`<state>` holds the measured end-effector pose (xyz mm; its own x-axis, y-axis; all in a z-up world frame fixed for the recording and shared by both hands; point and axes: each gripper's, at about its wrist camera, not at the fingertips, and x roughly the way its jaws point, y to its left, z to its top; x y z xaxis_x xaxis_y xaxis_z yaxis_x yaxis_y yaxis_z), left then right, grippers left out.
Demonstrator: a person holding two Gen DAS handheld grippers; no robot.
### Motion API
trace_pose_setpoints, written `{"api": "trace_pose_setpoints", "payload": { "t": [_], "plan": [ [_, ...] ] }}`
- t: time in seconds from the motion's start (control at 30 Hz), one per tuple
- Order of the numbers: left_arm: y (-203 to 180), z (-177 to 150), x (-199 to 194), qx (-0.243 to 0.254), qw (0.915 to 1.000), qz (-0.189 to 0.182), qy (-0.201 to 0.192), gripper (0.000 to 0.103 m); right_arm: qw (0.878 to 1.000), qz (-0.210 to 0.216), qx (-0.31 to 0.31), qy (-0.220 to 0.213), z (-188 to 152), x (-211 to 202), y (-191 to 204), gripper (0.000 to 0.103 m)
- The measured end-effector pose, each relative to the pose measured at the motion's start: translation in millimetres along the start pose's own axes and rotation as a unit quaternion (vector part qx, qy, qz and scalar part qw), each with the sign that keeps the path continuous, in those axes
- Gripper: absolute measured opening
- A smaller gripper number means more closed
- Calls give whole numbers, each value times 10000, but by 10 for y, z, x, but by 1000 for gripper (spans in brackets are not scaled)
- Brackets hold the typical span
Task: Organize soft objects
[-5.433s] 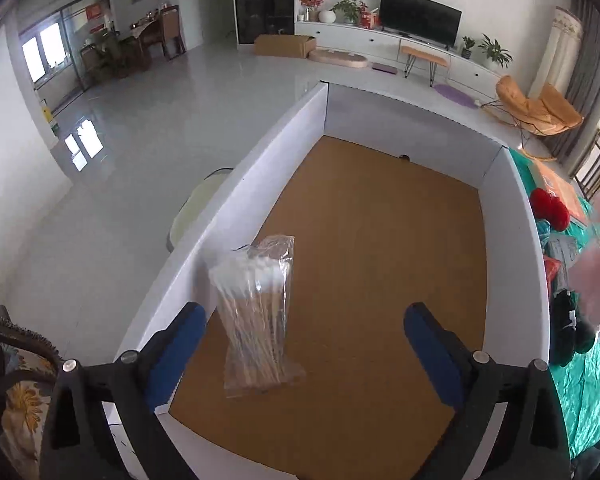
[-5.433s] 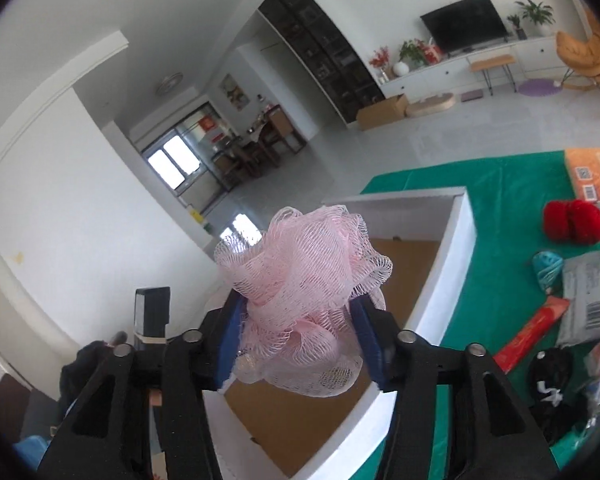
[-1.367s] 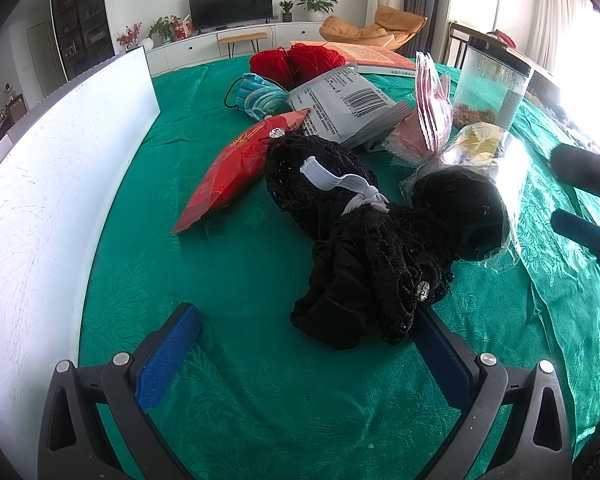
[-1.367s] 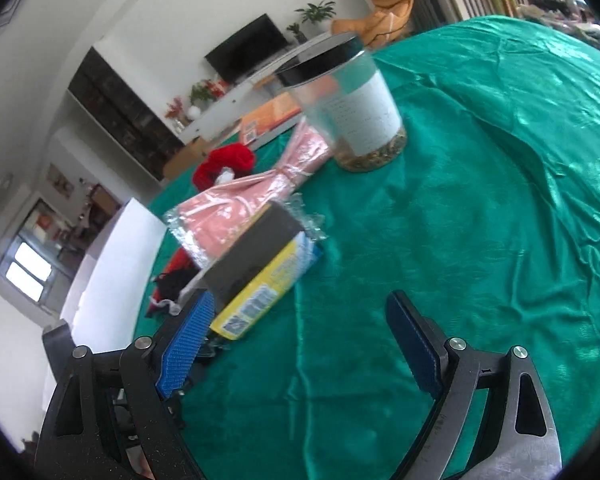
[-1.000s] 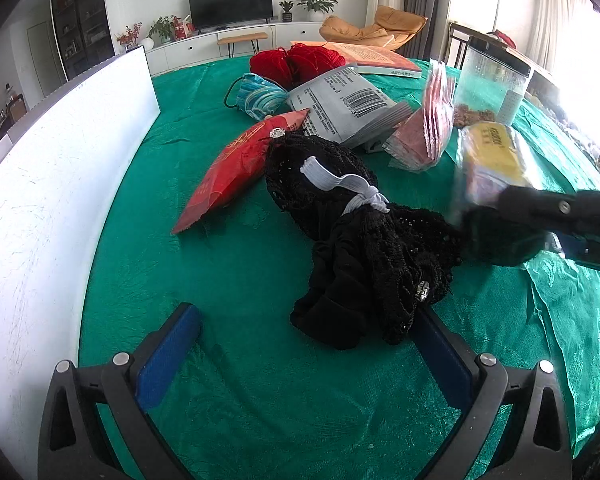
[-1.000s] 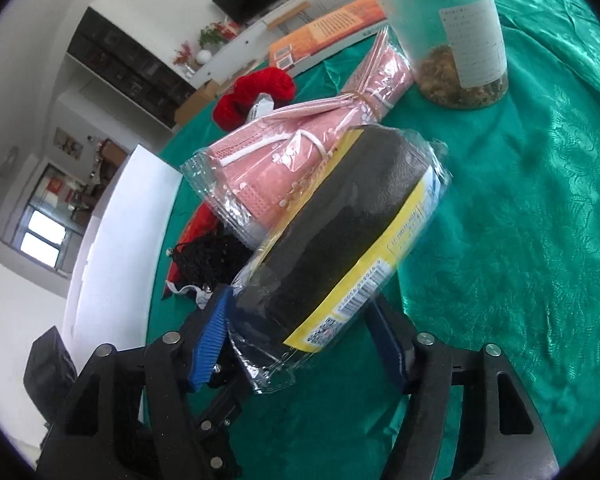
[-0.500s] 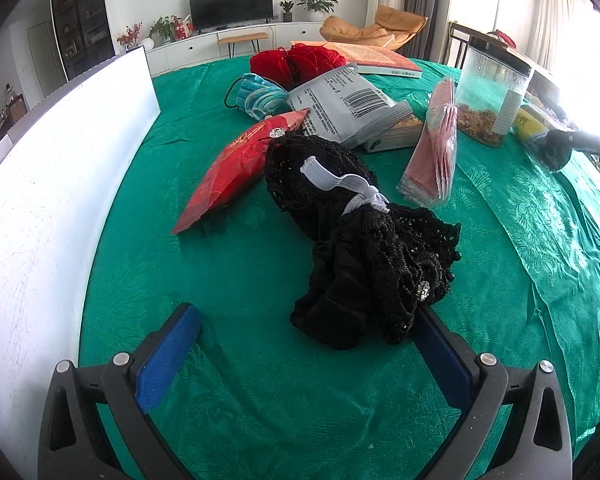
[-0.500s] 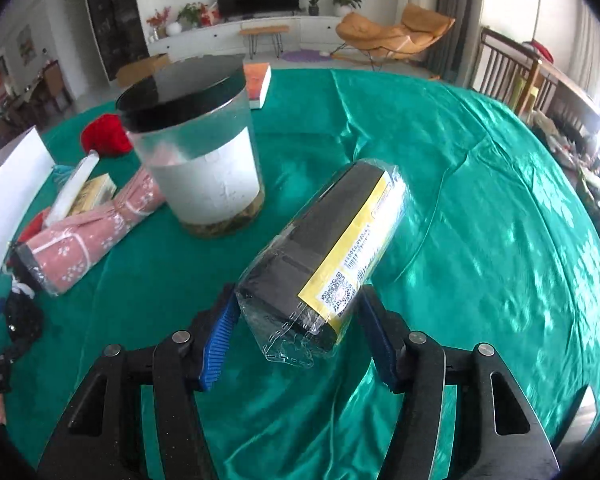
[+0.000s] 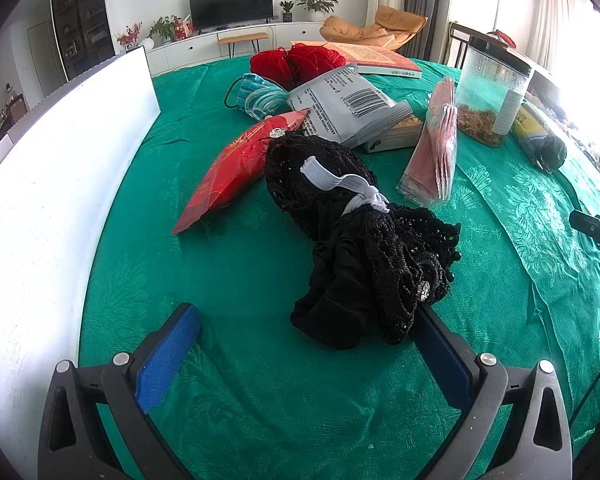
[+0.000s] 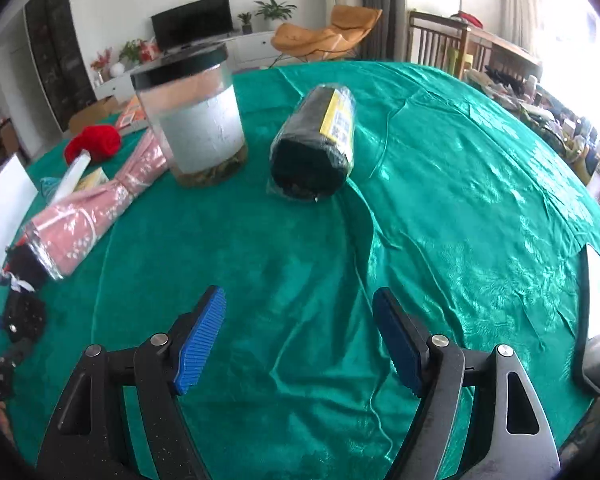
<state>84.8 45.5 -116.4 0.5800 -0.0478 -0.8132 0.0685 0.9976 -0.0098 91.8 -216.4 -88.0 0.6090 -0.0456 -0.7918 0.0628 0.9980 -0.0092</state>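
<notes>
A black lace bundle [image 9: 364,240] tied with a white elastic band lies on the green tablecloth [image 9: 240,260], just ahead of my left gripper [image 9: 304,332], which stands open and touches it only at the right finger's tip. My right gripper [image 10: 298,320] hangs over bare cloth, its jaws opening with nothing between them. The black roll in clear wrap with a yellow label [image 10: 316,148] lies free on the cloth beyond it, next to a clear jar with a black lid [image 10: 192,116]. The same roll [image 9: 540,136] shows at the far right of the left wrist view.
Around the bundle lie a red packet [image 9: 236,168], a grey barcoded pouch [image 9: 348,108], a pack of pink masks [image 9: 436,148], red yarn [image 9: 296,62], a teal mask [image 9: 256,96] and a book [image 9: 372,60]. A white box wall [image 9: 60,168] runs along the left. A phone [image 10: 596,312] lies right.
My right gripper carried the wrapped black roll to the right past the jar, let it go on the cloth and drew back with its jaws apart. The left gripper stayed still.
</notes>
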Motion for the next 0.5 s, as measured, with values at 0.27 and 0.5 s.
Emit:
{"api": "trace_pose_setpoints", "payload": {
  "t": [0.27,0.5],
  "plan": [
    [-1,3,2,0,10000,0,0,103,9990,-378,-227,74,-53,72,28,79],
    [-1,1,0,0,10000,-1,0,103,9995,-87,265,146,-82,132,-145,89]
  ]
}}
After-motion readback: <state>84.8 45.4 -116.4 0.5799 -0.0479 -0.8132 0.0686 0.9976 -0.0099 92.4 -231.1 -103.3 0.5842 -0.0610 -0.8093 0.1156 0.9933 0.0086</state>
